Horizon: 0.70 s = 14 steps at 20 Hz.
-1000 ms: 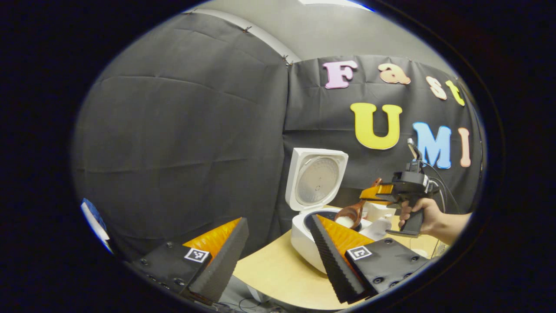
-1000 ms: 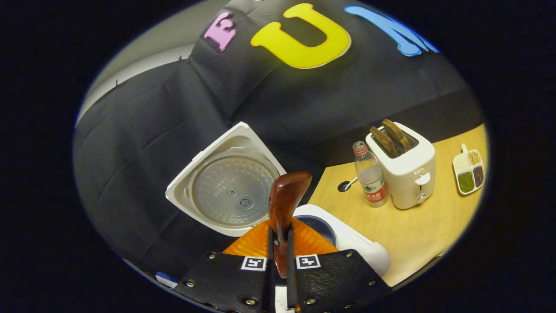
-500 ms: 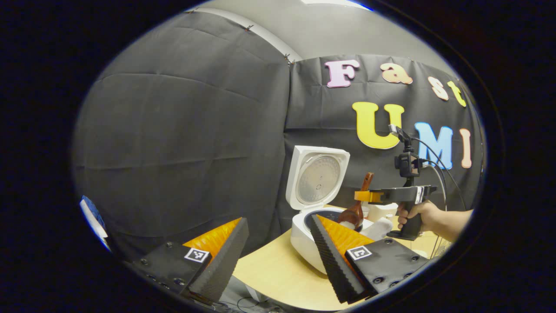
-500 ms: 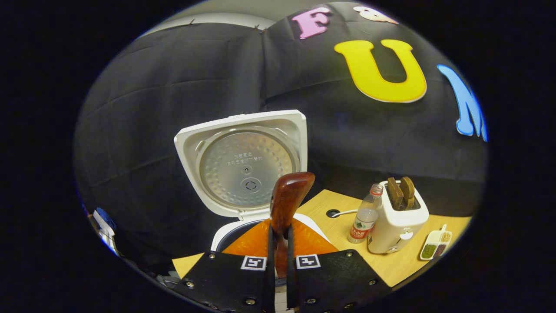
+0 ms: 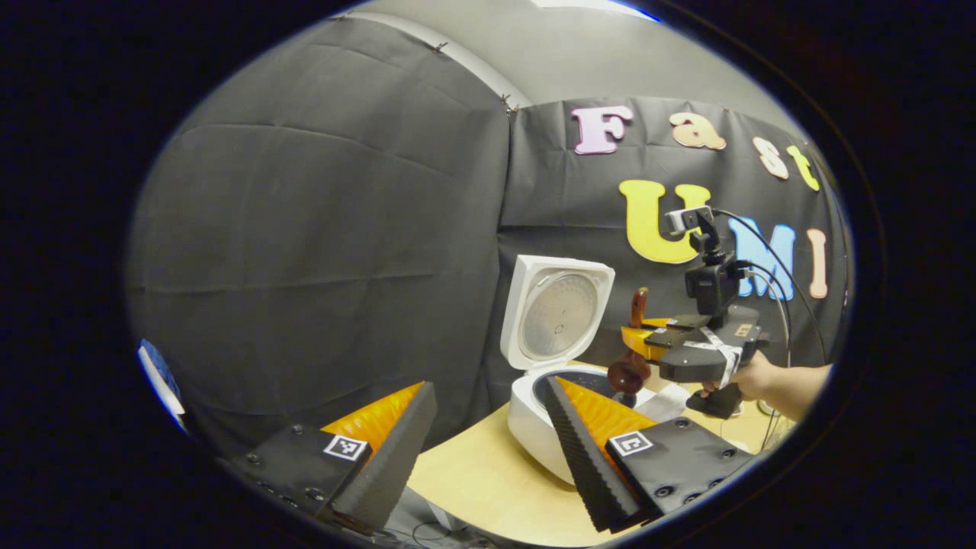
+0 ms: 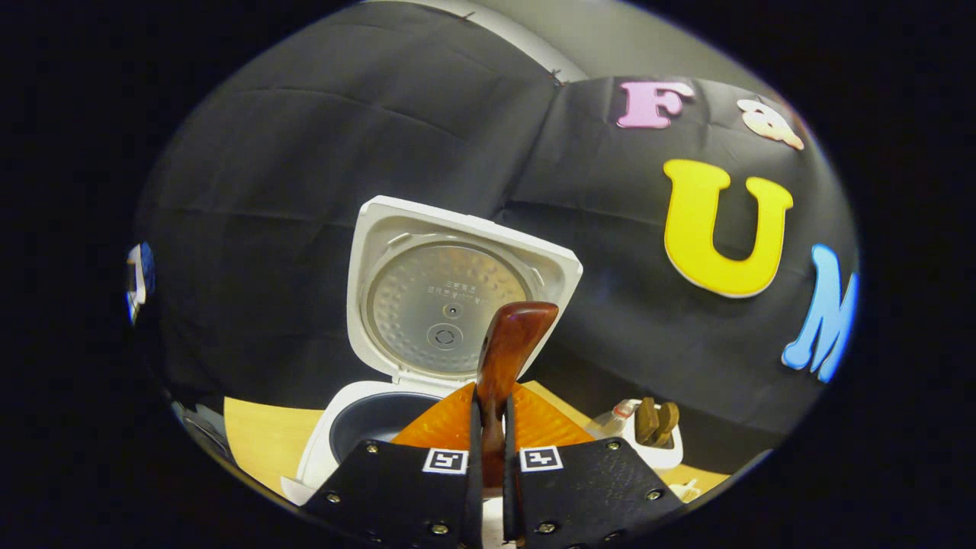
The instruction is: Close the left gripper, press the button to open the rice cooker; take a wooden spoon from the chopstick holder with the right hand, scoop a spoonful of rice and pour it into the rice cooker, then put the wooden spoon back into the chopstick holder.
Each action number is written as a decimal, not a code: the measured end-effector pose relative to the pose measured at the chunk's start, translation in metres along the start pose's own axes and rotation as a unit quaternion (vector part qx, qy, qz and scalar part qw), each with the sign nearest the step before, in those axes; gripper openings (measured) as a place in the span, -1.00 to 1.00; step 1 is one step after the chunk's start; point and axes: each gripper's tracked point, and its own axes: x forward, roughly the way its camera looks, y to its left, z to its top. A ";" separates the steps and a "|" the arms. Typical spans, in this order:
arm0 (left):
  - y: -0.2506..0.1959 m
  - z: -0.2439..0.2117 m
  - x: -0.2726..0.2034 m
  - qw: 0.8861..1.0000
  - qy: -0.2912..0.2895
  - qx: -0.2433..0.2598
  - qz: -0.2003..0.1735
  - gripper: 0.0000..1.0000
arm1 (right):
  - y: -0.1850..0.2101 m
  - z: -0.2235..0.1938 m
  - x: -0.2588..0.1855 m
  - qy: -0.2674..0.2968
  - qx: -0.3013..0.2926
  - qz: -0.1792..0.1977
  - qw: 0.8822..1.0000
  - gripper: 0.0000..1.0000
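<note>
The white rice cooker stands on the pale wooden bench near its back edge, against the black cloth wall. Its square white lid is swung up, with the round metal inner plate facing forward and the dark inner pot open beneath it.

The right gripper is clenched on the handle of the dark reddish-brown wooden spoon, both fingers pressing it between them. In the left gripper view, that gripper is held by a hand above the cooker. The spoon hangs nearly upright from it, its bowl downward just over the pot's rim.

The left gripper hangs released, its jaws spread wide apart with nothing between them, near the front edge of the bench.

Behind the right gripper's fingers, a white toaster with two brown slices stands on the bench, a clear plastic bottle just beside it.
</note>
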 end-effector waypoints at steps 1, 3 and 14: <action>0.001 0.000 0.002 1.000 0.000 -0.002 0.001 0.99 | -0.001 0.004 -0.001 -0.008 -0.026 -0.007 1.000 -0.79; 0.000 -0.001 0.001 1.000 0.001 -0.006 0.000 0.97 | 0.003 0.006 -0.005 -0.016 -0.051 -0.005 0.999 -0.79; -0.003 0.009 -0.006 1.000 -0.013 0.003 -0.002 0.99 | -0.018 -0.021 -0.007 0.061 0.341 0.018 0.938 -0.79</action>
